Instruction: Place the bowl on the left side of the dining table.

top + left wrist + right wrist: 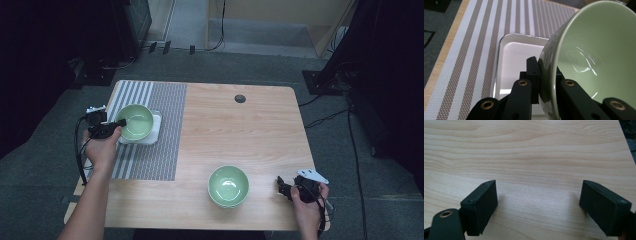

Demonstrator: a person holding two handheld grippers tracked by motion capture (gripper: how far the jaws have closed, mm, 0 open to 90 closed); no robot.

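At the worktop's left end a striped placemat runs almost to the left edge, with only a thin strip of bare wood beside it. On the mat sits a white square dish, and over it hangs a green bowl. The left tool pinches this bowl's rim: in the left gripper view 1 jaw presses the dark outer wall and the other lies inside against the pale green glaze, so the rim sits squarely between them. The bowl is tilted there, its mouth turned to the right of that view, and the dish's near left corner shows bare below it. Whether the bowl's foot touches the dish I cannot tell.

Right of the mat the wood is open across the middle, broken only by a small dark round hole near the far edge.

Near the front edge stands a 2nd green bowl, upright and well apart from the first. Just to its right, the right tool points at it with a gap between them. Its jaws are spread wide with nothing between them, low over bare wood in the right gripper view. The right tool sits near the worktop's front right corner, with little wood left on its right.
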